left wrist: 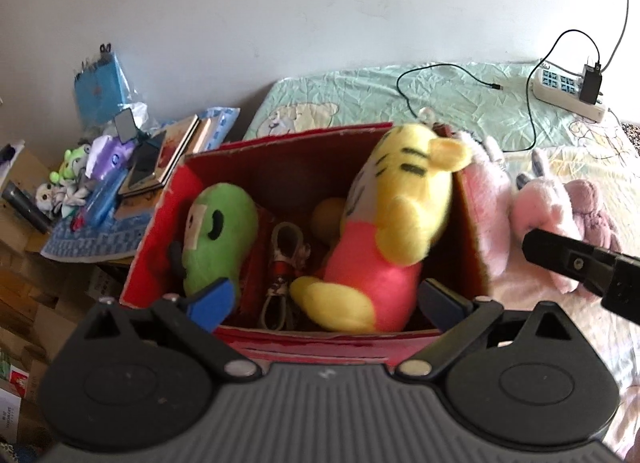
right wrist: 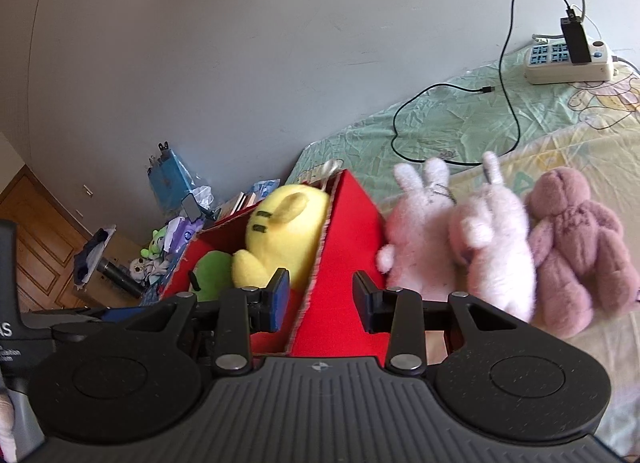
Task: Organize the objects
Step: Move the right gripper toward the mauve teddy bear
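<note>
Red box [left wrist: 152,247] on bed, yellow plush [left wrist: 384,223] and green plush [left wrist: 216,235] inside box, pink bunnies [right wrist: 416,239] just beside box, left gripper [left wrist: 326,303] released over box, right gripper [right wrist: 320,303] released at box's wall

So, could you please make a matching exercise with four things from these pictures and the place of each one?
Things:
1. yellow plush
2. mauve bear
3. power strip
4. blue bag

Places:
a. against the wall, beside the bed
b. inside the red box
c. far end of the bed, charger plugged in
d. on the bed beside two pink rabbits

Pairs: 1-b, 2-d, 3-c, 4-a
</note>
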{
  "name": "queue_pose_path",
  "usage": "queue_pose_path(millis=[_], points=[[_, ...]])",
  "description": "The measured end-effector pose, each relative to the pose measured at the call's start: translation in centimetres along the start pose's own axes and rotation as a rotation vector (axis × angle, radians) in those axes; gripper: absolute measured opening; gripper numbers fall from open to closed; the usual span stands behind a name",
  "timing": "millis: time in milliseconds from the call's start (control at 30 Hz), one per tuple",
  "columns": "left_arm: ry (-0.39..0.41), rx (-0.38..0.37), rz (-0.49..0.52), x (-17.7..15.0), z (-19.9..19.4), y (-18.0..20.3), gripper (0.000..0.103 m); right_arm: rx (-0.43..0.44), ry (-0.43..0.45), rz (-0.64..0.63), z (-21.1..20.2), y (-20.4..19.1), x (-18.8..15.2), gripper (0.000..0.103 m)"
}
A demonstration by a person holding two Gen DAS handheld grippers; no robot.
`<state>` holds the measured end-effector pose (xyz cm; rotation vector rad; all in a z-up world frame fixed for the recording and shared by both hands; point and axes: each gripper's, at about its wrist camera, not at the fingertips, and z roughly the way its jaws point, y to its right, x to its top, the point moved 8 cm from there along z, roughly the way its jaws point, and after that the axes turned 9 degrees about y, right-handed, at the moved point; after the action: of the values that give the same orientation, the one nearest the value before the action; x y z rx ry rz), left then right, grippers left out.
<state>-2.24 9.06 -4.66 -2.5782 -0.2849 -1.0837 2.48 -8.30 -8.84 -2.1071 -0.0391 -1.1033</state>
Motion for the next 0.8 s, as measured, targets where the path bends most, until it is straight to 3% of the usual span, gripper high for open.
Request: queue_pose_path(millis=[333,800], points=[[0.015,-0.046,0.040,1.2,-1.1,5.9,0.099,-0.021,-0.012,0.032,-2.2,4.6,1.1,0.039],[-0.001,-0.149,0.135,1.3,-0.5,13.9,0.099,-0.116,-0.003,0.120,-4.9,11.1,2.0,0.039]])
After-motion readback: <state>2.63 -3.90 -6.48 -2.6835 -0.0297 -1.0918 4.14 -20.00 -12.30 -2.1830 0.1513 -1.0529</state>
